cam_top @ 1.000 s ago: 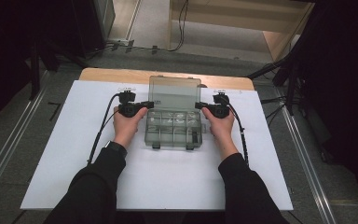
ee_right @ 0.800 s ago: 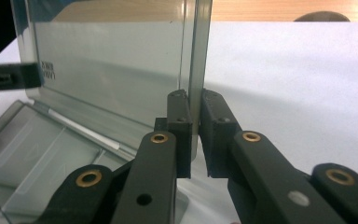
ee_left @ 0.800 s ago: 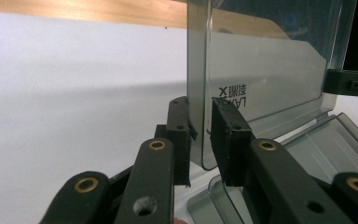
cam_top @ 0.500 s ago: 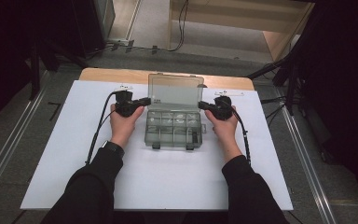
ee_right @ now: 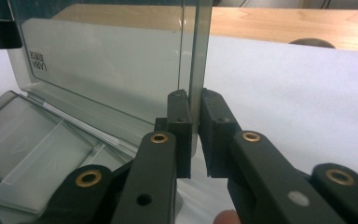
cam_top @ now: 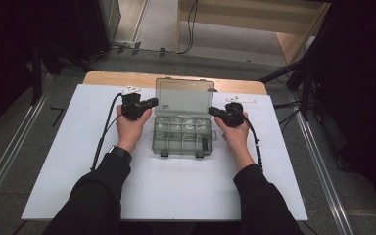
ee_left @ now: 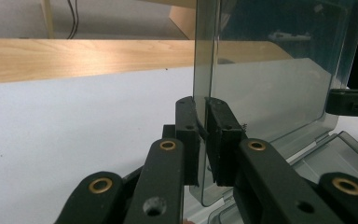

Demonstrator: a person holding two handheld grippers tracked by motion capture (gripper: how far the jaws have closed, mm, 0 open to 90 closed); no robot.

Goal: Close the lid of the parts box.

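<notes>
A clear smoky plastic compartment box [cam_top: 181, 139] lies on the white sheet, and its lid [cam_top: 183, 95] stands raised at the far side. My left gripper [cam_top: 154, 101] pinches the lid's left edge. In the left gripper view the lid [ee_left: 270, 93] edge sits between the jaws of the left gripper [ee_left: 205, 100], which have just been closing. My right gripper [cam_top: 210, 110] holds the lid's right edge. In the right gripper view the lid [ee_right: 107, 65] edge is between the pads of the right gripper [ee_right: 195, 95], which have just eased slightly. The compartments [ee_right: 28, 140] look mostly bare.
A white sheet [cam_top: 176, 196] covers the wooden table [cam_top: 117, 78]. A small white tag [cam_top: 240, 99] lies to the right of the lid. A black cable [cam_top: 103, 137] trails from the left gripper, another [cam_top: 257, 147] from the right. Dark stands and floor surround the table.
Both grippers have closed onto the lid's side edges. The left one has shifted slightly toward the far side; the hands have otherwise barely moved.
</notes>
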